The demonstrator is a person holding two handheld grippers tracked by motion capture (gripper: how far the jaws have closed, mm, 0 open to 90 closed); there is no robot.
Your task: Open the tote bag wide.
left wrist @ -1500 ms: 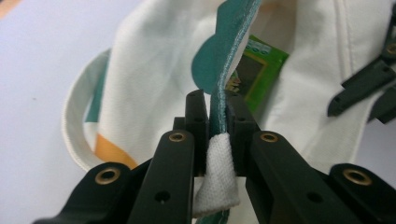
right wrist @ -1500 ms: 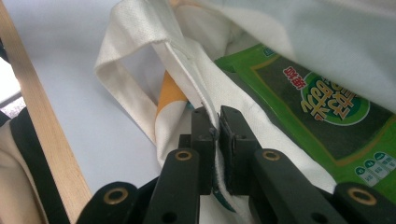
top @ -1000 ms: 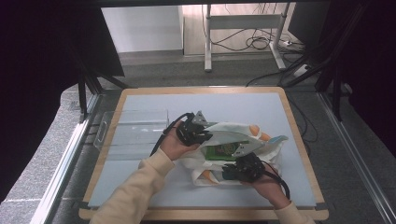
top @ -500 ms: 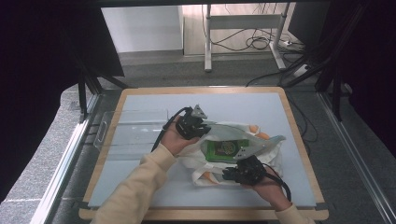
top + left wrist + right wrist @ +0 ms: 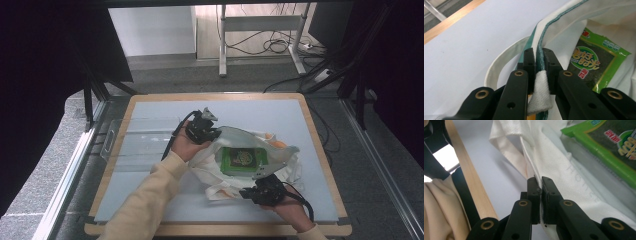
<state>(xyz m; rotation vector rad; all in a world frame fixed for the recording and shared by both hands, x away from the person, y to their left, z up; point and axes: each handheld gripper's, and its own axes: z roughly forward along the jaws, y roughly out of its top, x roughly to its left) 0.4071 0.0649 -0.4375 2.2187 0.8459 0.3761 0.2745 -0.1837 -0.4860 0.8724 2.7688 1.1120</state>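
Observation:
A white cloth bag (image 5: 235,136) with a green-trimmed rim lies in the middle of the table, its mouth held apart. Inside it lies a green snack packet (image 5: 243,159). My left gripper (image 5: 216,135) is at the bag's far left side, shut on the trimmed rim (image 5: 554,22), with the packet (image 5: 594,67) just to the right of its jaws. My right gripper (image 5: 262,180) is at the near side, shut on the opposite edge of the cloth (image 5: 549,157); the packet (image 5: 609,147) sits beyond it at upper right.
A clear plastic tray (image 5: 135,145) rests on the left part of the pale blue mat. The wooden table border (image 5: 215,96) frames the mat. A loose bag handle (image 5: 496,67) curls on the mat beside the left jaws. Cables and desk legs lie on the floor beyond.
My left gripper has moved away from the person with the rim in it, spreading the bag's mouth wider, so more of the green packet shows. The right gripper has stayed put.

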